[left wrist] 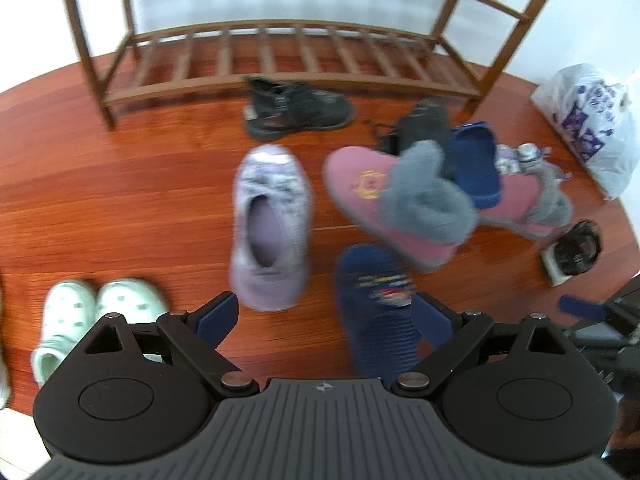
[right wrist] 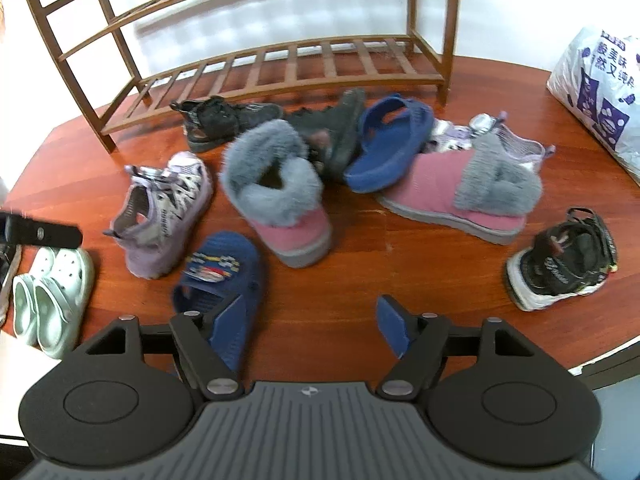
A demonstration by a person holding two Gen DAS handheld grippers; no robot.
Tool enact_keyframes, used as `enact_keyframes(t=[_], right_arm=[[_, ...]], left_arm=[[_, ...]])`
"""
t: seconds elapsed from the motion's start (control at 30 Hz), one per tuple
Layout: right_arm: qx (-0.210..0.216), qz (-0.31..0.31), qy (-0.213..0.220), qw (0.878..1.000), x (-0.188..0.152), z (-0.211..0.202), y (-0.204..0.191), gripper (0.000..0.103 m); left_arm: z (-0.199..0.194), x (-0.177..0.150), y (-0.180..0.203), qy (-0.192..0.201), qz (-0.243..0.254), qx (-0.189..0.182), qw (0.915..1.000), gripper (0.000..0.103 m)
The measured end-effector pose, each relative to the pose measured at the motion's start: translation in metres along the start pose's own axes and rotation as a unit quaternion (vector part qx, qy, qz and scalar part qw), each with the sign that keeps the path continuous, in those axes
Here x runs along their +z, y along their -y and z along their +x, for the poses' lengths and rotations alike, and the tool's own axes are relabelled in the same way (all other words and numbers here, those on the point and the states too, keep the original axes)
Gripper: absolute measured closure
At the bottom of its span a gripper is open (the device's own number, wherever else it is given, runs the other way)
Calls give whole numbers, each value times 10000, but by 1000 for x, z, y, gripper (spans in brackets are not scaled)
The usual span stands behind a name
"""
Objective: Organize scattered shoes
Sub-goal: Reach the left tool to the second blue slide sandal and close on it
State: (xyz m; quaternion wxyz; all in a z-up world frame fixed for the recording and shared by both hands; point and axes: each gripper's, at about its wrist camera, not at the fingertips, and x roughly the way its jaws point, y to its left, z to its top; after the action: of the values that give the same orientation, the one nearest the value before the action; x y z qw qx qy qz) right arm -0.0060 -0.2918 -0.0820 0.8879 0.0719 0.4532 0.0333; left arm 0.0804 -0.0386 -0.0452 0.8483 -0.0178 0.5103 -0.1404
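Observation:
Shoes lie scattered on a red wooden floor before a wooden shoe rack point(left wrist: 288, 52) point(right wrist: 280, 64). A lilac sneaker point(left wrist: 272, 224) point(right wrist: 164, 220), a blue child's sandal point(left wrist: 376, 300) point(right wrist: 216, 280), two pink boots with grey fur point(left wrist: 400, 200) point(right wrist: 280, 200) point(right wrist: 464, 188), a blue slipper point(left wrist: 476, 164) point(right wrist: 388, 148), black sandals point(left wrist: 296, 108) point(right wrist: 228, 120) point(right wrist: 560, 268) and a pair of mint clogs point(left wrist: 92, 312) point(right wrist: 48, 296) are in view. My left gripper point(left wrist: 326, 316) is open, above the floor between sneaker and blue sandal. My right gripper point(right wrist: 316, 328) is open, just right of the blue sandal.
A white plastic bag with purple print point(left wrist: 588, 120) point(right wrist: 600, 96) sits at the right by the wall. The rack's lowest shelf is bare slats. A second lilac sneaker point(right wrist: 500, 136) lies behind the far pink boot. The floor's pale edge runs at the lower left.

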Motion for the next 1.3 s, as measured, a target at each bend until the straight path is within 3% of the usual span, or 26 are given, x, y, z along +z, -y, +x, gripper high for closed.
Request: enact_keyframes(t=[0.3, 0.5, 0.73, 1.0, 1.17, 1.23, 1.3], right_arm=[[-80, 10, -56, 10000, -9, -7, 70, 21], [-140, 104, -23, 9998, -14, -14, 111, 21], [-247, 368, -21, 9990, -21, -16, 150, 20], [-358, 704, -50, 9969, -32, -13, 180, 20], [-438, 894, -94, 9950, -41, -14, 192, 20], [-484, 978, -98, 9940, -45, -15, 197, 20], [-534, 1075, -105, 9927, -49, -17, 202, 20]], left_arm=[[26, 31, 75, 56, 68, -285, 9996, 9], [61, 65, 123, -99, 365, -76, 9993, 9], [87, 102, 150, -272, 278, -278, 9989, 9], [118, 146, 177, -174, -115, -733, 9971, 10], [149, 166, 200, -352, -121, -731, 9966, 11], [160, 169, 206, -398, -92, -737, 9964, 15], [171, 171, 212, -457, -56, -752, 9961, 30]])
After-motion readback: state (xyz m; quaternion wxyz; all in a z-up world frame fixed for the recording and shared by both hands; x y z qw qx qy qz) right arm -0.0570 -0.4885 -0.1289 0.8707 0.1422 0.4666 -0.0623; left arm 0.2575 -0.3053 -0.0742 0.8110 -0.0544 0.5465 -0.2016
